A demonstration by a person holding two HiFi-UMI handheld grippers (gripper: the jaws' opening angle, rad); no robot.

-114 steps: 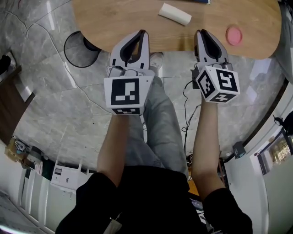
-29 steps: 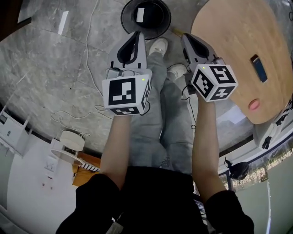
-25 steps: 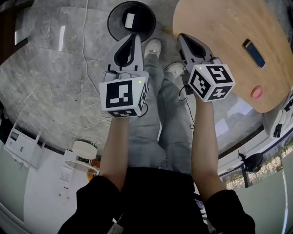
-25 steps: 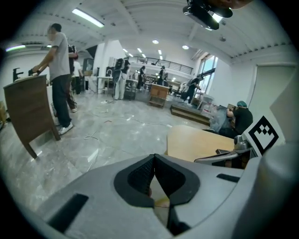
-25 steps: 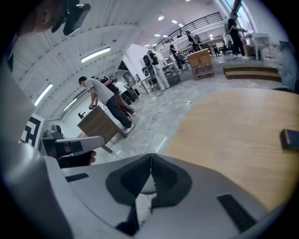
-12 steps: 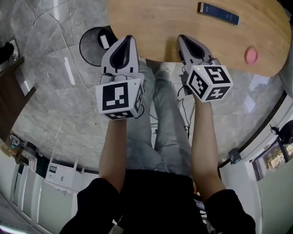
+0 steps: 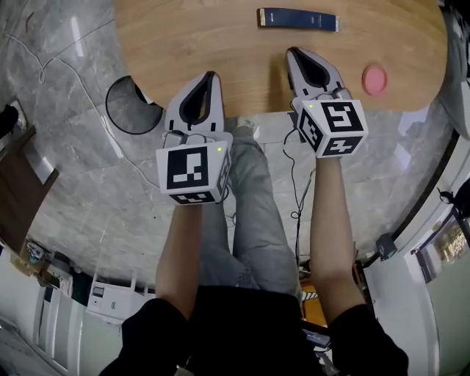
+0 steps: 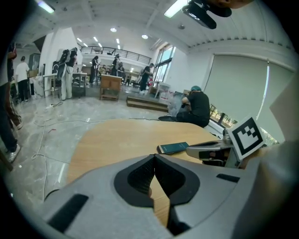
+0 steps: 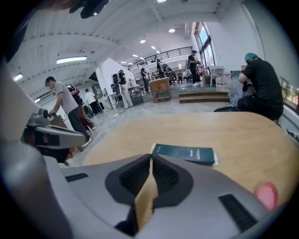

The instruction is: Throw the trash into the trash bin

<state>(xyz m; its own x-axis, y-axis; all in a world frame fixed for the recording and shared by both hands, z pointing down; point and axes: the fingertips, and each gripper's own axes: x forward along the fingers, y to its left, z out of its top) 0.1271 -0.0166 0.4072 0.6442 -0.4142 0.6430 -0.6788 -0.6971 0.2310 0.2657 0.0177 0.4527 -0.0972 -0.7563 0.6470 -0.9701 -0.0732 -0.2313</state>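
Left gripper (image 7: 211,76) first: in its own view the jaws meet at the tips with nothing between them, only bare wood showing through the slot behind. Right gripper (image 7: 292,53) is the same story, jaws pressed together, empty. I've got both pointing forward and down over the near edge of the wooden table (image 7: 183,37), side by side but apart, each with its marker cube facing up at me.

Just beyond the right gripper's tip lies a dark teal booklet (image 7: 297,18), flat on the tabletop; the right gripper view has it dead ahead (image 9: 185,153), and the left gripper view catches it off to the right (image 8: 174,148). Further right, near the table's edge, sits a small pink disc (image 7: 375,78) — well apart from both grippers.

The trash bin (image 7: 144,95) is down on the grey marble floor (image 7: 73,183), to the left of the left gripper and tucked against the table's rim — round, black. What's inside it I cannot make out from up here.

Below the grippers I see jeans (image 7: 250,198), a shoe (image 7: 246,126) and a black cable (image 7: 296,183) trailing across the floor.
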